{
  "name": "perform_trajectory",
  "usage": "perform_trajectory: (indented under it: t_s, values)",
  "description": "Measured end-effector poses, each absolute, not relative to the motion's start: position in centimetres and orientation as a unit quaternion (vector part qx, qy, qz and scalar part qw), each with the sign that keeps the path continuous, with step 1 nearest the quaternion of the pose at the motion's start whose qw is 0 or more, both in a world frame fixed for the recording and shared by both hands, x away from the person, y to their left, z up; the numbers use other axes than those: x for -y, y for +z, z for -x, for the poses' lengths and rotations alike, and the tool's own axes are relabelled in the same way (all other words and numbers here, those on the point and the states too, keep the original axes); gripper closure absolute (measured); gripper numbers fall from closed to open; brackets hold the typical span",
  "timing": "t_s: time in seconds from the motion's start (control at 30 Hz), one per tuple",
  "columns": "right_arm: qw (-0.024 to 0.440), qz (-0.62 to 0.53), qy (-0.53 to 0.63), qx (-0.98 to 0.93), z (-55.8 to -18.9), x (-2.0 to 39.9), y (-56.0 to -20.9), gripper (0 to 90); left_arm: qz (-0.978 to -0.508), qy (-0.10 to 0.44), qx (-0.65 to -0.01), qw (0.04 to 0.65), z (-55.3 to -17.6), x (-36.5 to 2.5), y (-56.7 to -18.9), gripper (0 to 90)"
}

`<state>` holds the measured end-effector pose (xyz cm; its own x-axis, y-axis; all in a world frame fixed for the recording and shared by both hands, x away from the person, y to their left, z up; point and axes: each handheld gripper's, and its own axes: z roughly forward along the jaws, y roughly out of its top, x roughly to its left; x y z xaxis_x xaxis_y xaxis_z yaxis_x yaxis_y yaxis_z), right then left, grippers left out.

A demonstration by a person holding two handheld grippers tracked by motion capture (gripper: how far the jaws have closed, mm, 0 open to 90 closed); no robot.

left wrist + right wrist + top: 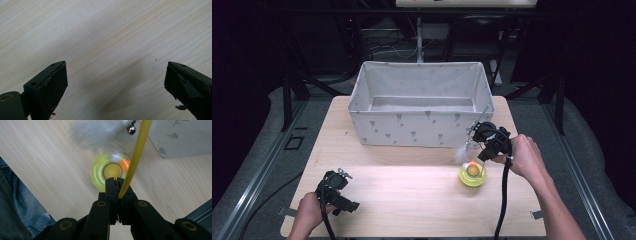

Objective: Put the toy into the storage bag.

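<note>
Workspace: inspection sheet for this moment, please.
Surface: light wooden table, bare at the left.
Job's things: yellow wand with feather and bell; yellow-green round toy below it; grey fabric bin behind.
Clutter: nothing seen.
Grippers: right hand-held gripper shut on the wand; left hand-held gripper open over bare wood.
Cables: one black cable trails from the right gripper.
Surroundings: dark frames, grey floor.

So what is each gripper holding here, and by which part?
The right gripper is shut on the yellow wand of a feather cat toy, at the wand's lower end. The left gripper is open, holding nothing.
</note>
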<state>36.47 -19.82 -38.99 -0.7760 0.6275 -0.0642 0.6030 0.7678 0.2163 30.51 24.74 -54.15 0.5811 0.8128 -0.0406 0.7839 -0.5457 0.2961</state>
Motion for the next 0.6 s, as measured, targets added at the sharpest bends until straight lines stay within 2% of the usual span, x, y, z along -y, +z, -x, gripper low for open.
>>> perform_trajectory:
  t_s: [0.6]
  values:
    - [0.067, -0.319, 0.109, -0.939, -37.1, 19.4, -36.4, 88.3, -0.876, 0.053, -0.457, 0.149, -30.5, -24.8, -54.0, 4.6]
